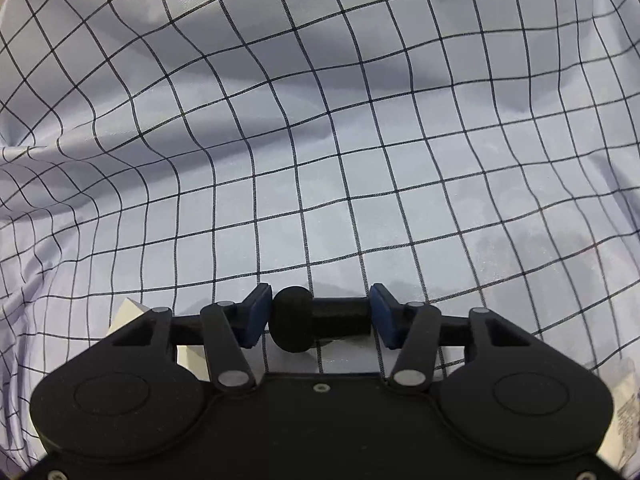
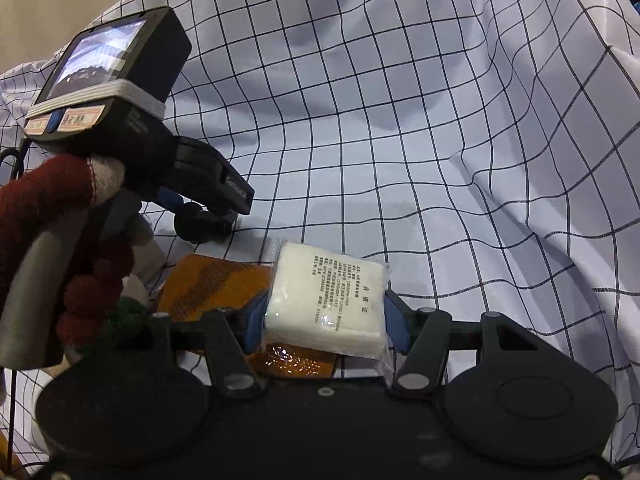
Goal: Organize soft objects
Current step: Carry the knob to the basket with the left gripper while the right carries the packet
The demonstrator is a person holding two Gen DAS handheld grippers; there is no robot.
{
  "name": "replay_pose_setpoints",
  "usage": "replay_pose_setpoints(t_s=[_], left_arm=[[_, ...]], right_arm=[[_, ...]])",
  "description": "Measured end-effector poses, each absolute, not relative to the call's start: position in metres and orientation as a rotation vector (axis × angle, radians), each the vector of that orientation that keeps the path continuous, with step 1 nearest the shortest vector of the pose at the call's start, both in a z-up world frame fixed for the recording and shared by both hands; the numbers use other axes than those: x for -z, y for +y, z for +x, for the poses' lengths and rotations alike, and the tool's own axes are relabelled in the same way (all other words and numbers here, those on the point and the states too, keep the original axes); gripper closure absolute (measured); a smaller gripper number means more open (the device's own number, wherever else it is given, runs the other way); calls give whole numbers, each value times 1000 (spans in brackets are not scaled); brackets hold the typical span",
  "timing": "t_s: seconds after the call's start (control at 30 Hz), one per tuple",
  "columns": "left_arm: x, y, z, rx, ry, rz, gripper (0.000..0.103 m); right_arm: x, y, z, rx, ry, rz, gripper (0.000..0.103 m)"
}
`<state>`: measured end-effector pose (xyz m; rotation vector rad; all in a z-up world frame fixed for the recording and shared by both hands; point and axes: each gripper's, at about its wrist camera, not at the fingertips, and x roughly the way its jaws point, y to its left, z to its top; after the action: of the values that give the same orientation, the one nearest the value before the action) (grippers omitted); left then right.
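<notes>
The right gripper (image 2: 326, 326) has its jaws closed on a flat white packet (image 2: 326, 300), printed face up, above an orange packet (image 2: 212, 284). The left gripper (image 1: 318, 318) hangs with jaws apart and empty over the checked cloth (image 1: 320, 140).

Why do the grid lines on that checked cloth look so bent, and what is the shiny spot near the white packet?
Left wrist view: the fisheye lens bows the checked cloth, real folds add soft grey shadows, and the corners go dark. Right wrist view: same bowing; glare glints off the orange pouch under the wrapped white packet, held in the right gripper.
</notes>
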<state>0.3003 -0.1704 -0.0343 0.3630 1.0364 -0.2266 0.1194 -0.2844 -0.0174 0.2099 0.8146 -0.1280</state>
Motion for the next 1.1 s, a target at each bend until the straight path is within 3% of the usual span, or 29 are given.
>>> replay_pose_setpoints(t_s=[0.1,0.23,0.37,1.1], left_arm=[[39,-172,302,212,1044,379,42],[46,-168,307,211,1086,330,41],[44,-169,311,226,1087,307,49],[4,-245,241,578,1034,236,50]], right_arm=[[17,-285,119,127,815,213,44],[17,-286,119,126,814,213,44],[17,-287,118,130,818,215,44],[14,-316,67,284,842,249,44]])
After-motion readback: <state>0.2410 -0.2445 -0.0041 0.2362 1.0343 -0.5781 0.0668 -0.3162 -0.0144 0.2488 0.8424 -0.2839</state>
